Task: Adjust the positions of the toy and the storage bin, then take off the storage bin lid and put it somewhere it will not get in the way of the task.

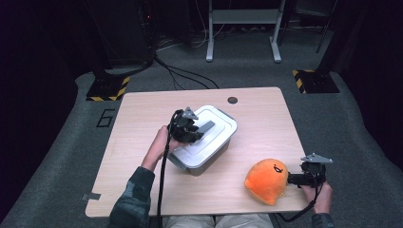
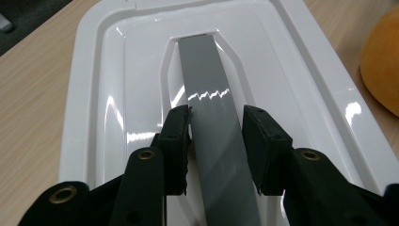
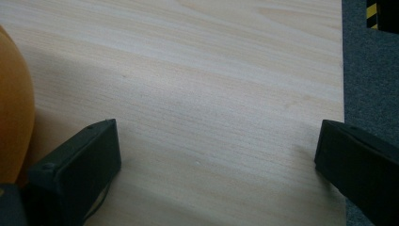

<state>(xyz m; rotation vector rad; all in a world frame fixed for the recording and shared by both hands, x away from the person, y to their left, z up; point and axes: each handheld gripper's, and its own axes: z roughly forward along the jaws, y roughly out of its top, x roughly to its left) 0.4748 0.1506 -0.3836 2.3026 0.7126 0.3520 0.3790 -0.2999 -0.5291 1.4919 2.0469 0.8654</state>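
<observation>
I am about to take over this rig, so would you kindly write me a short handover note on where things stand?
Left tool: jaws straddle the grey handle strip on the white plastic box lid; contact on one side, a slight gap on the other, so the grip is unconfirmed.
Right tool: open, empty, low over the light wooden table beside the orange round plush toy.
Done: handle reached. Lid still on.
Left: probably lifting the lid and handling the toy.

The middle of the light wooden table [image 1: 142, 142] is being blocked by the white-lidded grey plastic box [image 1: 202, 159]; its near right corner is being crowded by the round orange plush toy [image 1: 266, 181].
</observation>
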